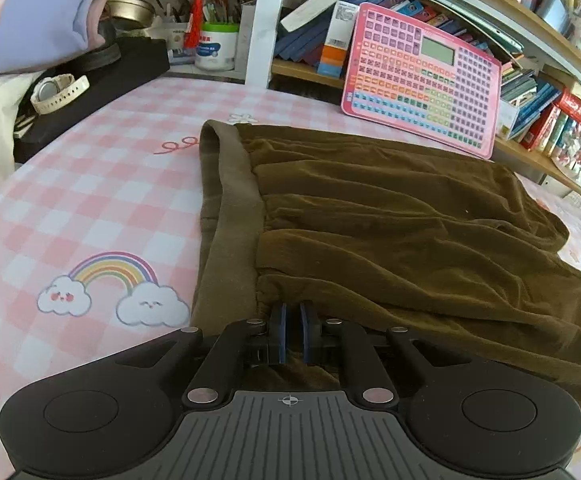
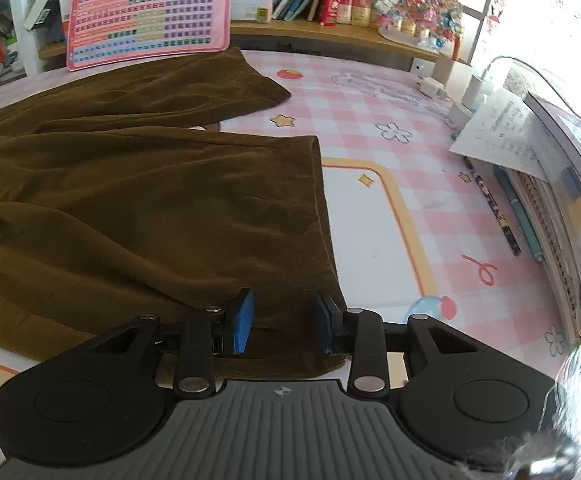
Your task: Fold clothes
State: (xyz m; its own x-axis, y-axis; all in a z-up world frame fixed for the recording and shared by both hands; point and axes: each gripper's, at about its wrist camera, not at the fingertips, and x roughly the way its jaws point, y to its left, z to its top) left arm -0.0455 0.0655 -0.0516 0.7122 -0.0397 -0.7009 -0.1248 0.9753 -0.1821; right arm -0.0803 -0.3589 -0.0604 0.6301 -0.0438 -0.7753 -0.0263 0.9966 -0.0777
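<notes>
Brown shorts (image 1: 390, 220) lie spread on the pink checked desk mat (image 1: 90, 200), with the lighter waistband (image 1: 230, 216) at the left. My left gripper (image 1: 293, 330) is shut on the near waistband corner of the shorts. In the right wrist view the shorts (image 2: 150, 200) lie with two leg ends; the near leg hem (image 2: 322, 216) faces right. My right gripper (image 2: 284, 326) is open, its blue pads either side of the near hem corner, with cloth between them.
A pink keyboard toy (image 1: 422, 80) leans on the bookshelf behind the shorts. A black box with a watch (image 1: 58, 90) and folded clothes (image 1: 42, 12) stand at the left. Books, papers and pens (image 2: 530, 184) lie along the right edge.
</notes>
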